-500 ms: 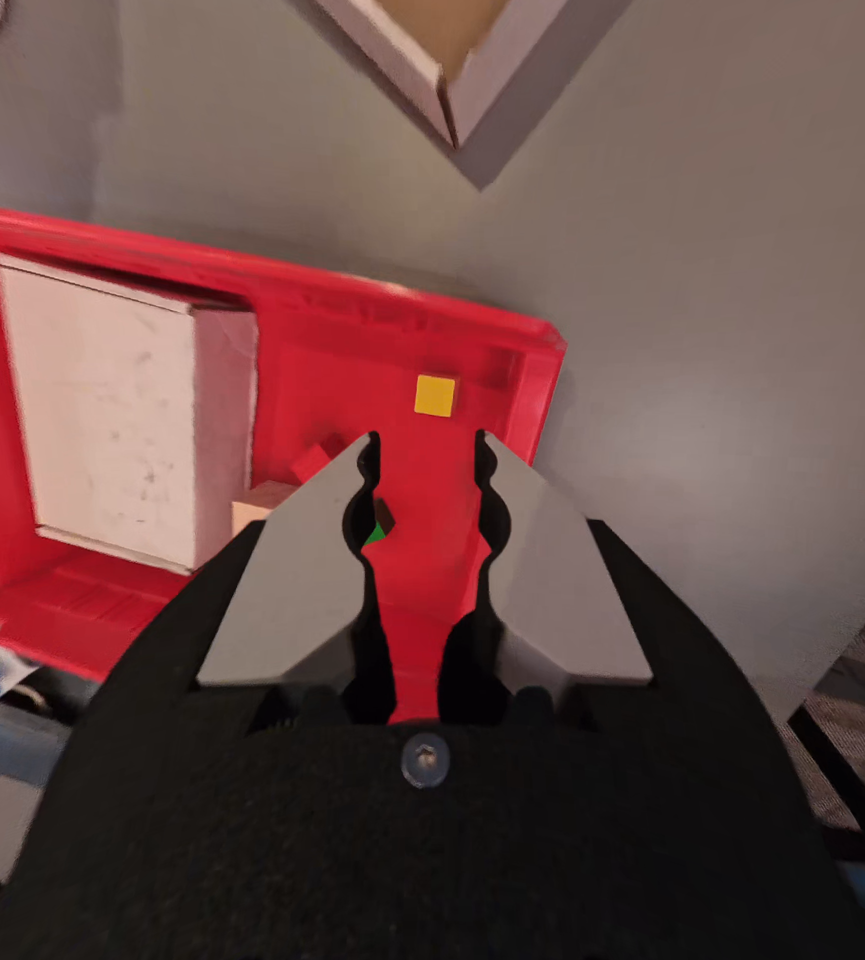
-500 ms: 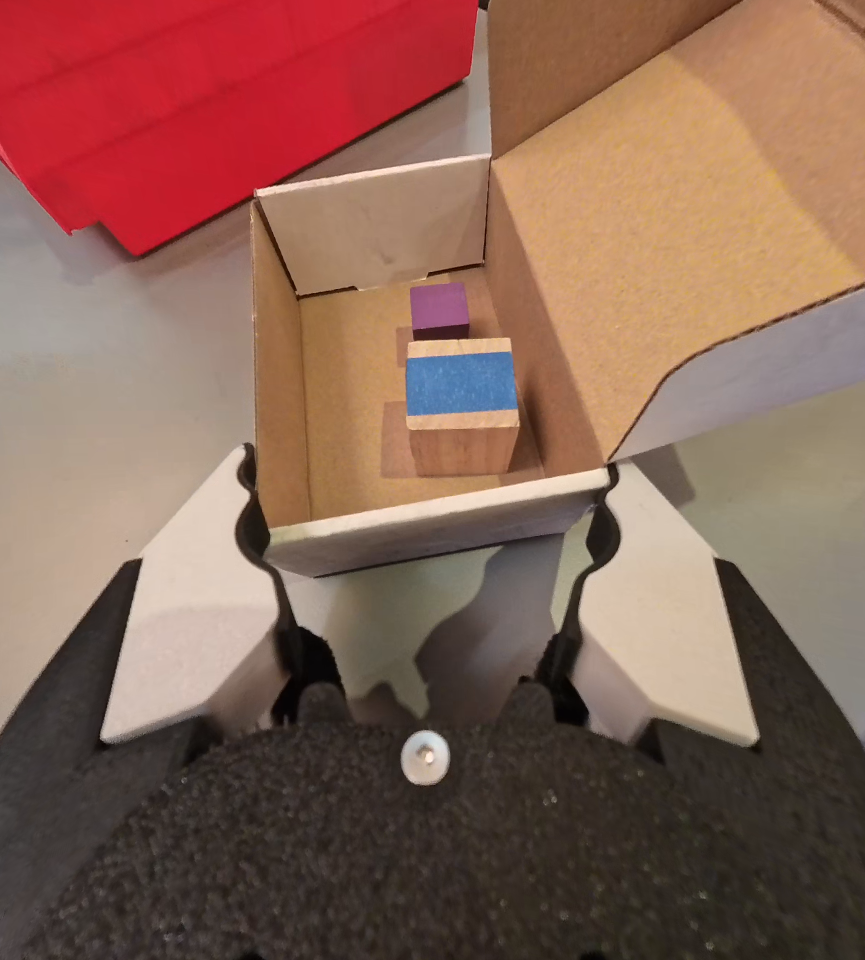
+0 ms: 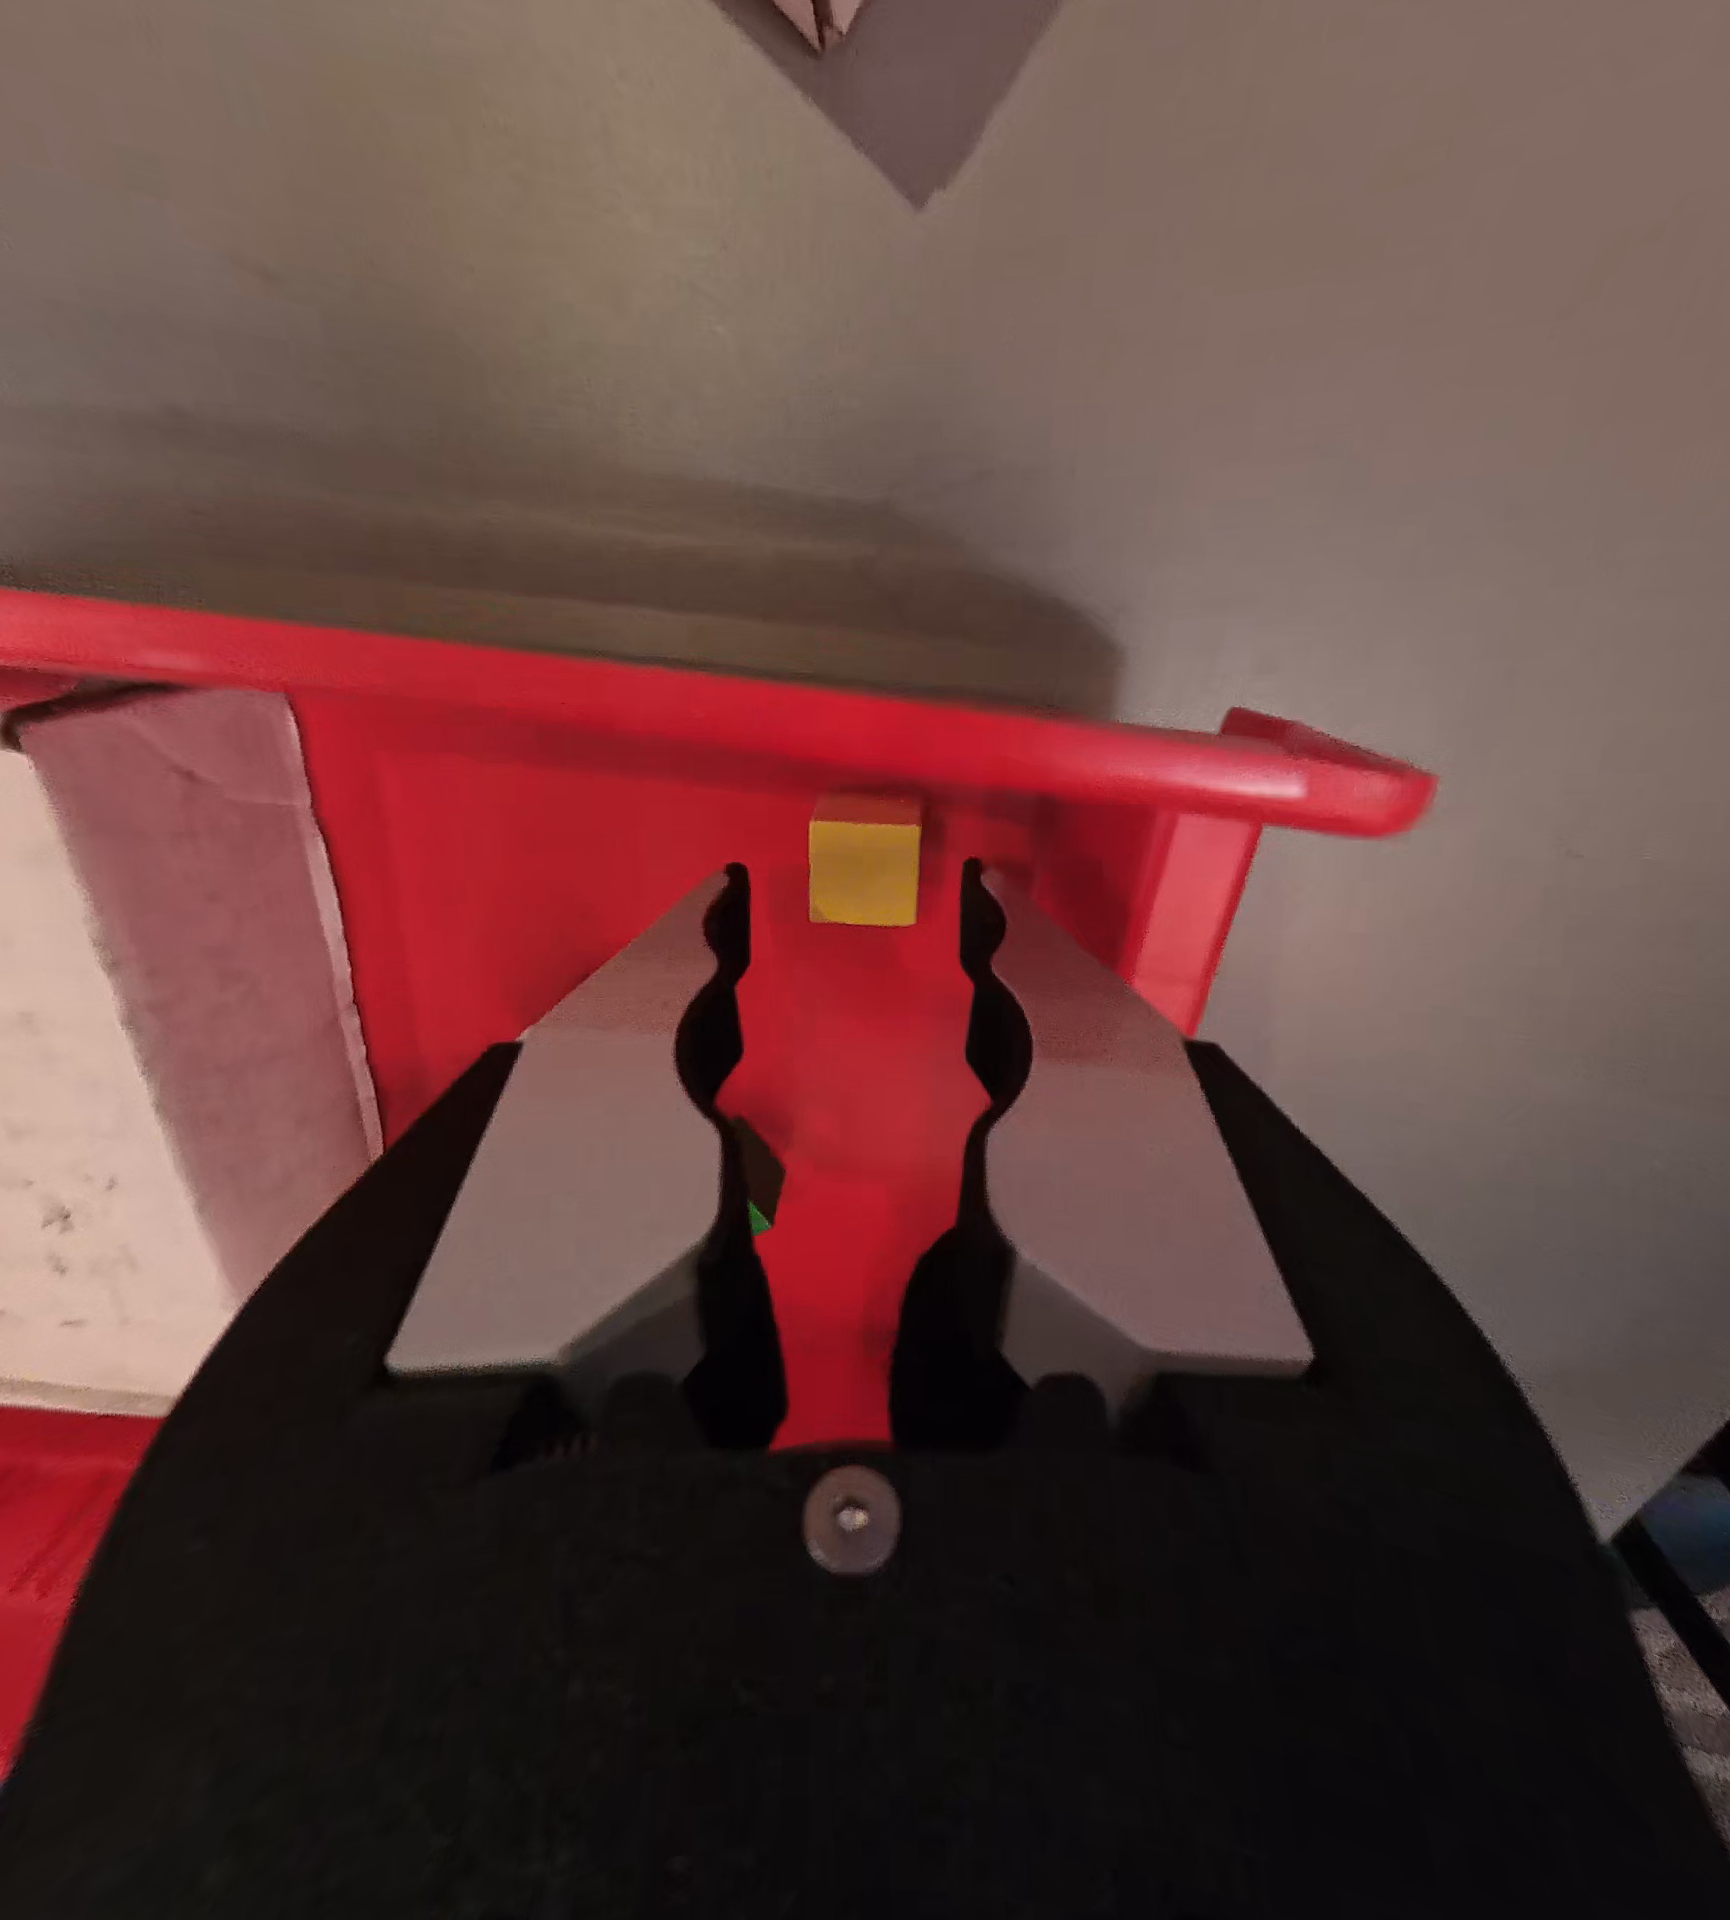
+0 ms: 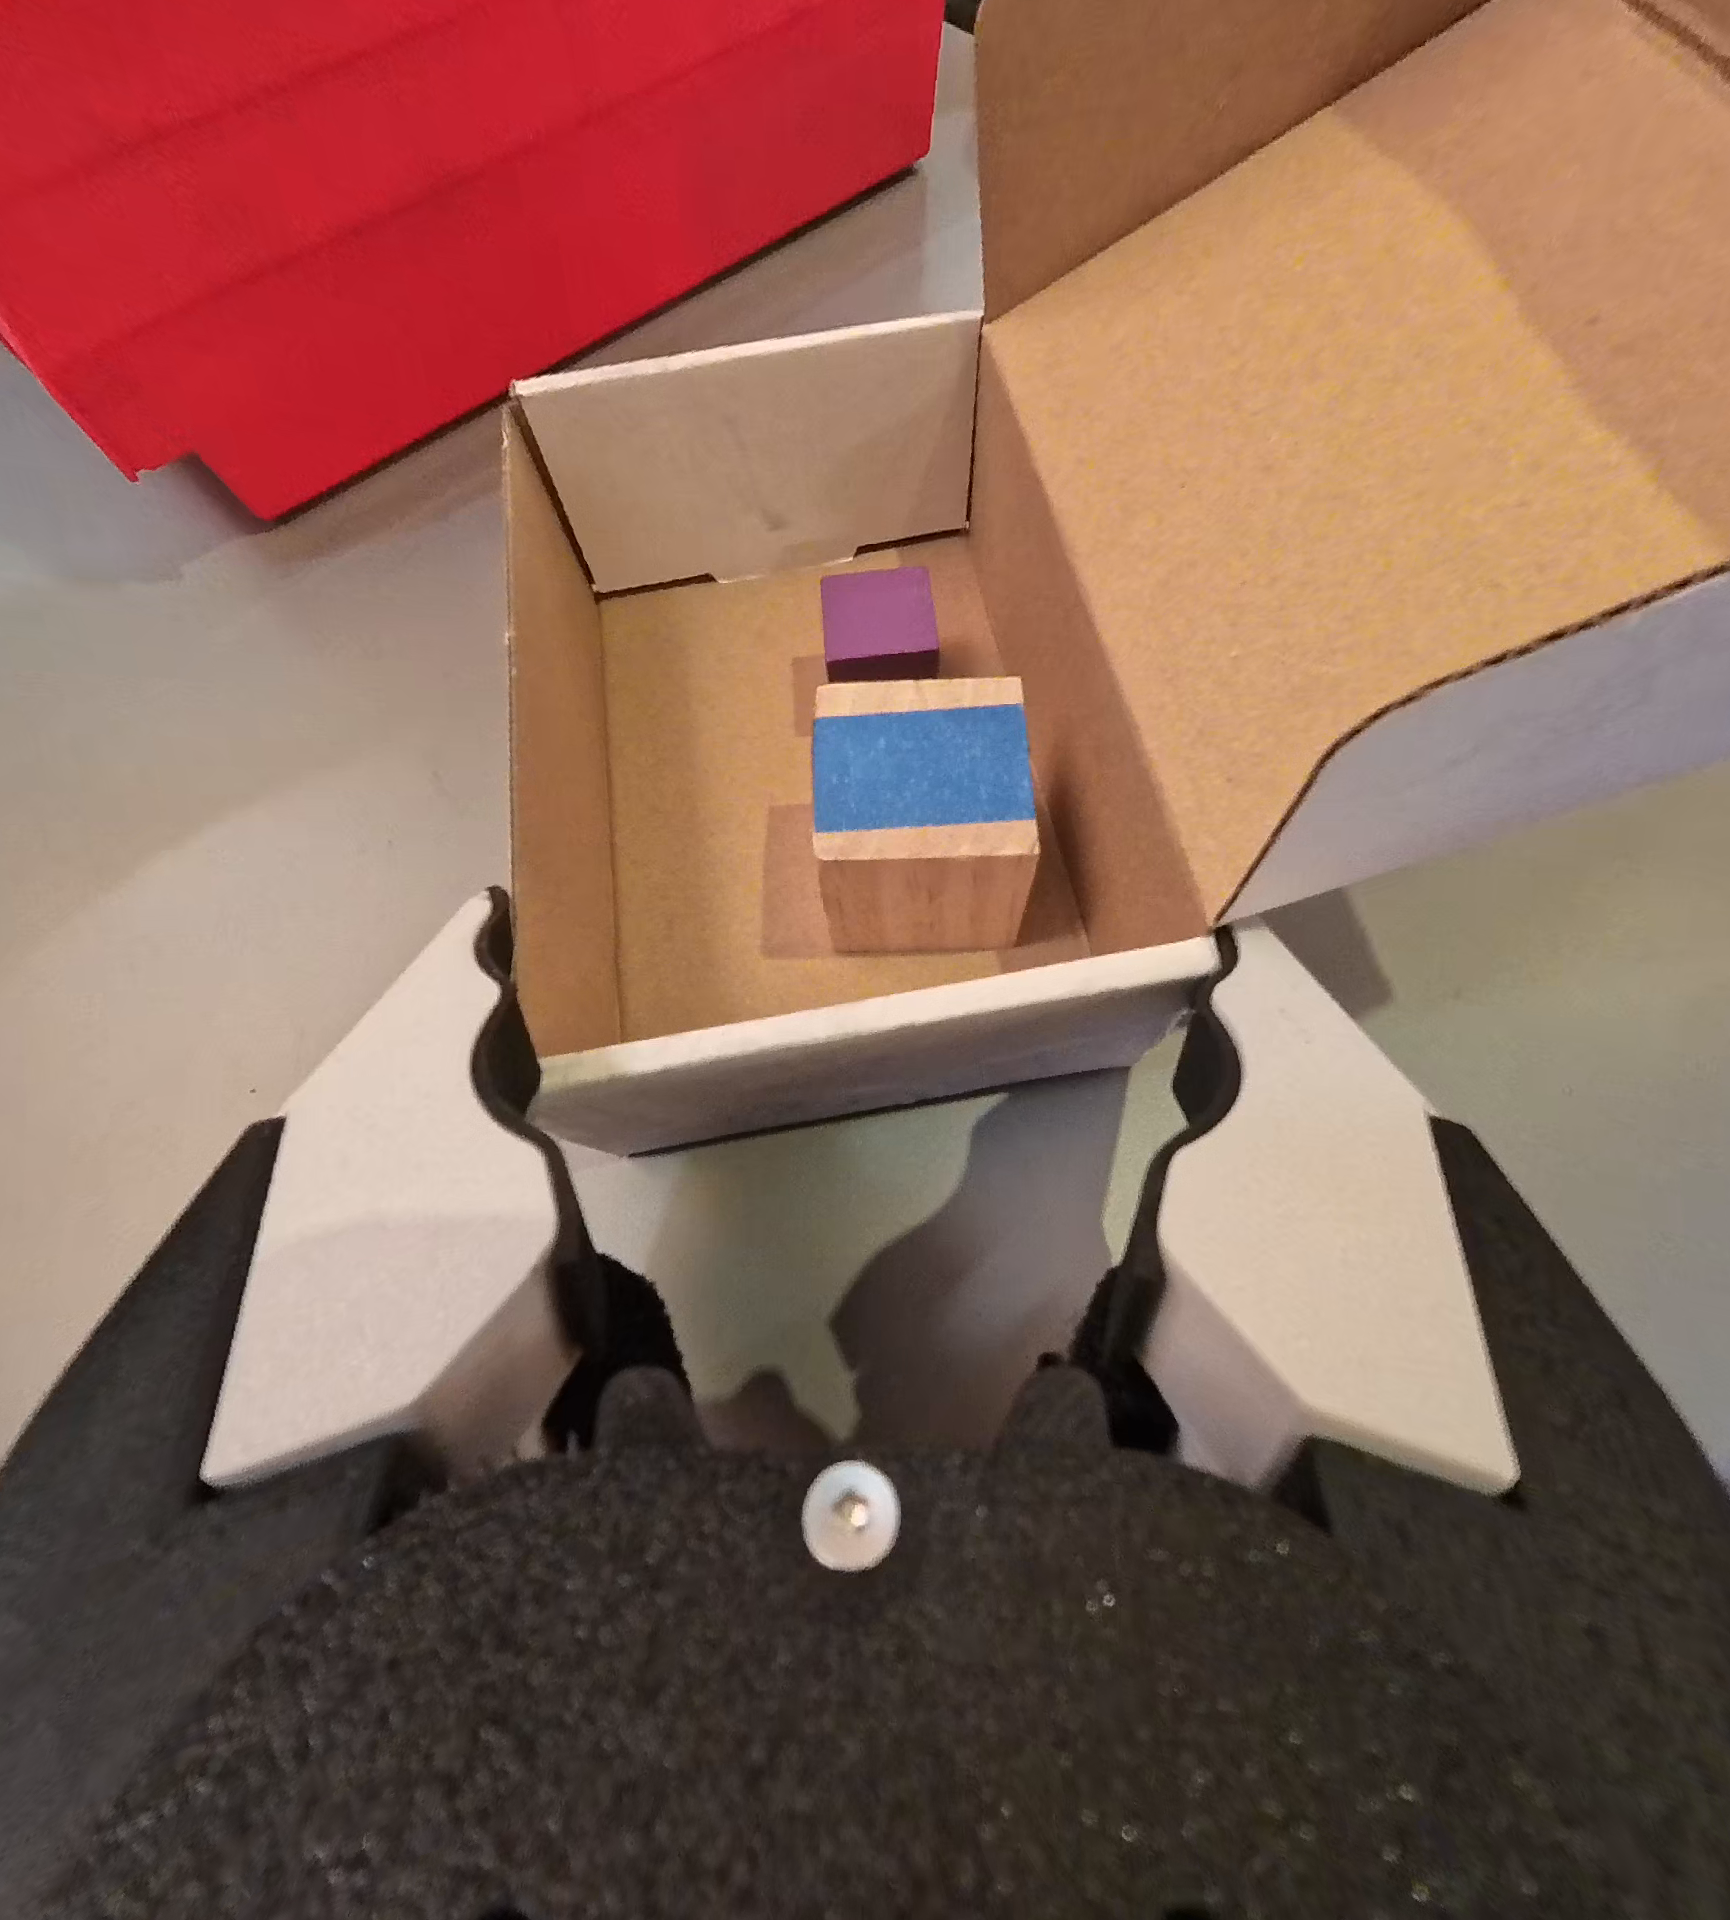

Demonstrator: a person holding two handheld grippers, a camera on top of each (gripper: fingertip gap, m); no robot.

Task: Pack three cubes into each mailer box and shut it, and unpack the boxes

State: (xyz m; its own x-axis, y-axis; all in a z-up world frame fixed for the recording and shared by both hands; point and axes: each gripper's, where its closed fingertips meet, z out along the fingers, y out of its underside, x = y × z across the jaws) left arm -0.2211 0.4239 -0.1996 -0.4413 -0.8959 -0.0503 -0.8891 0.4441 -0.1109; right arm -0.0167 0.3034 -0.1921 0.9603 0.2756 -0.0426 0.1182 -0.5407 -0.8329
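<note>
Two open-topped red plastic bins? no, one. One closed white cardboard mailer box, one open white cardboard mailer box. Cubes: one yellow, one purple, one blue-taped wooden, one partly hidden green.

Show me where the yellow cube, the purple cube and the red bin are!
yellow cube (image 3: 863, 871): left wrist view, on its front face.
purple cube (image 4: 876, 621): right wrist view, on its top face.
red bin (image 3: 632, 696): left wrist view, on its far rim.

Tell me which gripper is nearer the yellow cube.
Left. The left gripper is open just short of the yellow cube in the red bin; the right gripper straddles the mailer box.
</note>
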